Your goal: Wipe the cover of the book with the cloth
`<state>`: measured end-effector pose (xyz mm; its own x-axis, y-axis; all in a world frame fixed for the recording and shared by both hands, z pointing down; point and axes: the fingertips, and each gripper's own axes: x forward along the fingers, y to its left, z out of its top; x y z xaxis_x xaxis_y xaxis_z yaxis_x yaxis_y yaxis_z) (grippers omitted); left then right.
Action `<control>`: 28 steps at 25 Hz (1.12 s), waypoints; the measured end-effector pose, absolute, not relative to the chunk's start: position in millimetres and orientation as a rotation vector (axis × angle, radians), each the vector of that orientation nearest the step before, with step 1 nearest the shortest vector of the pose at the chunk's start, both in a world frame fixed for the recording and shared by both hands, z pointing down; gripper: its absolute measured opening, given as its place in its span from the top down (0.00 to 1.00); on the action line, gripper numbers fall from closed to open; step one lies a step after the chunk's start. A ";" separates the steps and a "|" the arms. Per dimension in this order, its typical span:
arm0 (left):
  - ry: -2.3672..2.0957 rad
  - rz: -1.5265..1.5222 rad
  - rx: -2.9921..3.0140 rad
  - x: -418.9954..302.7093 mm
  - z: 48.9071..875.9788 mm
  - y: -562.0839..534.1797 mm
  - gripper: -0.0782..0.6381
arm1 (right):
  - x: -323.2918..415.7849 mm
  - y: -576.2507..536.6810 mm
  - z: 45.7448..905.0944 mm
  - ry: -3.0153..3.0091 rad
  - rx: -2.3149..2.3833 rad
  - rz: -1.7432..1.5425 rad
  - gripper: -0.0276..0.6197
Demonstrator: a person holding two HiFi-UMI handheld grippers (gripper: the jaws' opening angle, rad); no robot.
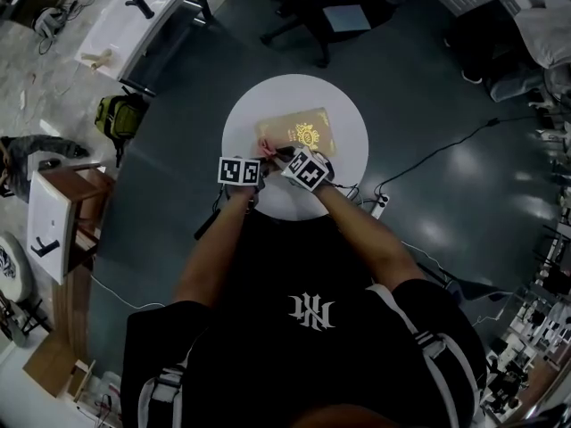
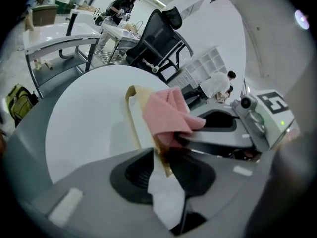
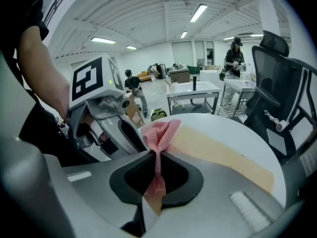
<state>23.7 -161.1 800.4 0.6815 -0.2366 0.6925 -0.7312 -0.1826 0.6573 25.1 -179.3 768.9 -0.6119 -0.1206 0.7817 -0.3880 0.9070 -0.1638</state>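
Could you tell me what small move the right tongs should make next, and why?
Probably sweep the right tongs across the book, dragging the pink cloth over its cover. They pinch the cloth beside the book's near corner, and the left tongs clamp that corner, steadying it.

Head view's dim, glare patches on the floor (image 1: 464, 163). Gripper views are bright under ceiling strip lights (image 3: 199, 12), fisheye-warped, dark corners, blurry foreground.
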 end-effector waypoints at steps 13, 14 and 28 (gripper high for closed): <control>-0.785 0.527 1.737 22.0 801.2 -159.1 0.75 | 40.8 -180.4 786.1 -2.146 0.298 0.321 0.93; -0.785 0.529 1.739 21.9 800.9 -159.3 0.75 | 45.2 -181.8 786.1 -2.144 0.309 0.323 0.93; -0.782 0.546 1.745 22.1 799.7 -159.9 0.75 | 124.4 -208.8 786.9 -2.084 0.488 0.363 0.93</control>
<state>22.1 -159.9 799.7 0.6767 -0.2344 0.6979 -0.7359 -0.1882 0.6504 124.4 -208.8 786.9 -0.4858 -0.1995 0.8510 -0.4758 0.8771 -0.0660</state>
